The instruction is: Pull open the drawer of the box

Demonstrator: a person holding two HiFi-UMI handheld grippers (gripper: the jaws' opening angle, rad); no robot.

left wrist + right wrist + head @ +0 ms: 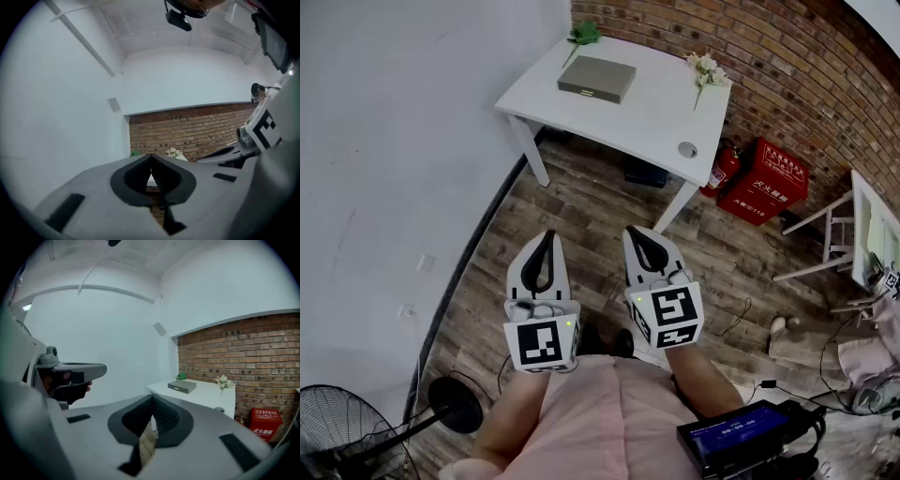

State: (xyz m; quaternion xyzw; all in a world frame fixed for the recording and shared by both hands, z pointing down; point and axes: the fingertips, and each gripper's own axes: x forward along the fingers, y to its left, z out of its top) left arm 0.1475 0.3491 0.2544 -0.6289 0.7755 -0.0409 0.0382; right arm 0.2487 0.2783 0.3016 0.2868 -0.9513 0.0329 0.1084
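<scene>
Head view: both tools are held side by side over the wooden floor (581,202), well apart from the white bench (661,117). The left tool (548,234) and the right tool (635,231) each have their jaws clenched tip to tip, with nothing in them. The grey box (597,78) lies flat on the bench's far left part, between a green sprig (584,35) and white flowers (707,67), and it looks shut. A fire extinguisher (724,167) and a red case (769,180) stand by the brick wall (750,56).

Left gripper view: the jaws meet, empty. Past them are the brick wall and the flowers; the box cannot be made out. The right tool shows at the right edge.

Right gripper view: the jaws are pressed together on nothing. Beyond them the box sits on the bench, near the green sprig. The left tool shows at the left.
</scene>
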